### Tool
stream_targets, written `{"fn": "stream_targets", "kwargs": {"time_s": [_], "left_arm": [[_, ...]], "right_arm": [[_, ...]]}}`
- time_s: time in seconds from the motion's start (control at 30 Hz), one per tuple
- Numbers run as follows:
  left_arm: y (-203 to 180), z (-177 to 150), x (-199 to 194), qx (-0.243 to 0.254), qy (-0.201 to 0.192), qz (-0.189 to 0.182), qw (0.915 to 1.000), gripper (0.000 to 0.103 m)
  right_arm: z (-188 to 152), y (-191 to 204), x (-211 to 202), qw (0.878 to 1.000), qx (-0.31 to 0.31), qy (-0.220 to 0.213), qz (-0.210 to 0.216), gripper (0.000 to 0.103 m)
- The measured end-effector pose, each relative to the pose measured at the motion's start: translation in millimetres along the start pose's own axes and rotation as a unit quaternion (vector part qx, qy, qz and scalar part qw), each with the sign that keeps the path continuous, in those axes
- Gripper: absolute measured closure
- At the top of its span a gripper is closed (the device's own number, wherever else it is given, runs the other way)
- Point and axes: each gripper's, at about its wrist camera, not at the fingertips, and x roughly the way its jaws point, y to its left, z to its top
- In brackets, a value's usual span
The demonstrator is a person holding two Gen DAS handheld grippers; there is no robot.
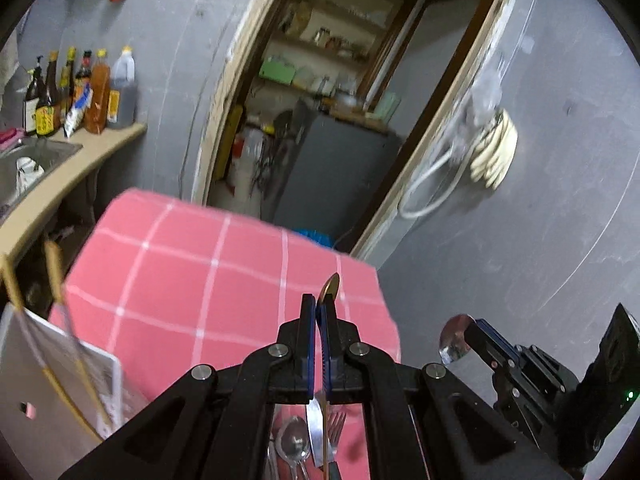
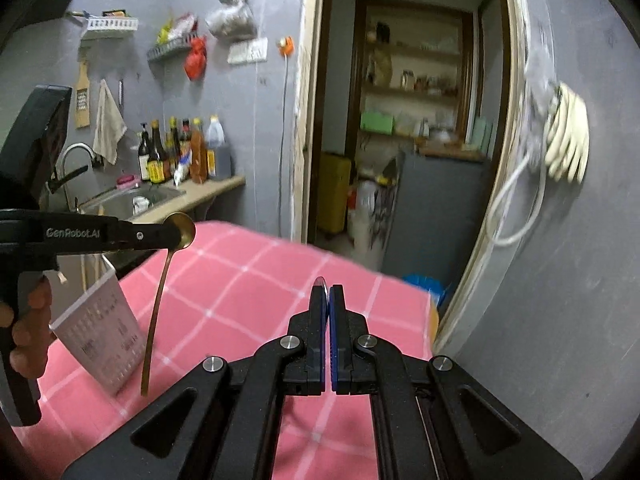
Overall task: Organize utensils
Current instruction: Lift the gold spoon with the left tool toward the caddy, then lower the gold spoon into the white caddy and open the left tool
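Left wrist view, L to R, what you've got:

1. White perforated holder [image 1: 60,364], far left on the pink check cloth [image 1: 180,272]. Thin sticks, prob. chopsticks [image 1: 52,276], stand in it at a slant. Looks light, may tip if knocked.
2. Loose cutlery pile [image 1: 308,444] on the cloth under the left gripper: steel spoon, table knife, fork, w/ more hidden by the linkage. Stiff metal, smooth, likely slippery; take each by the flat mid-handle, not the bowl or tines.
3. Left gripper [image 1: 321,312]: jaws closed right down on a gold spoon [image 1: 331,286], pinched at the neck just below the bowl. Bowl pokes out past the tips; handle hangs down behind. Thin, light, rigid, so it can pivot in the pads. Keep it slow.
4. Right gripper [image 1: 472,332], low right: clamped on a silver spoon [image 1: 454,340], bowl showing beyond the tips. Same handling: hard, polished, prone to swivel.

Right wrist view, L to R:

5. Your hand [image 2: 28,320] on the left tool's trigger; gold spoon's handle dangles free above the cloth, just beside the holder, not in it yet.
6. Right gripper's pads [image 2: 338,340] meet w/ only a sliver of rim visible between the tips; handle not visible here.

Judgement: both spoons are lifted, not yet sorted. Drop handle-first into the holder.
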Motion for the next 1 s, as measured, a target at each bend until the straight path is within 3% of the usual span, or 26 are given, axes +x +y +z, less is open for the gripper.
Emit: {"fn": "stream_targets", "kwargs": {"time_s": [0.3, 0.6, 0.73, 1.0], "left_arm": [[23.3, 21.4, -63.2, -0.001, -0.081, -0.006, 0.9967, 0.100], [71.7, 33.9, -120.6, 0.011, -0.155, 0.024, 0.9875, 0.100], [92.4, 28.6, -127.9, 0.016, -0.174, 0.033, 0.9840, 0.100], [125.0, 5.4, -109.2, 0.001, -0.140, 0.022, 0.9899, 0.100]], "right_arm": [[47.4, 46.0, -50.8, 0.997, -0.011, -0.081, -0.011, 0.101], [82.0, 121.1, -54.5, 0.988, 0.000, -0.154, 0.023, 0.101], [79.8, 155.6, -43.7, 0.987, -0.012, -0.159, 0.029, 0.101], [52.2, 201.5, -13.7, 0.993, -0.033, -0.108, 0.043, 0.101]]}}
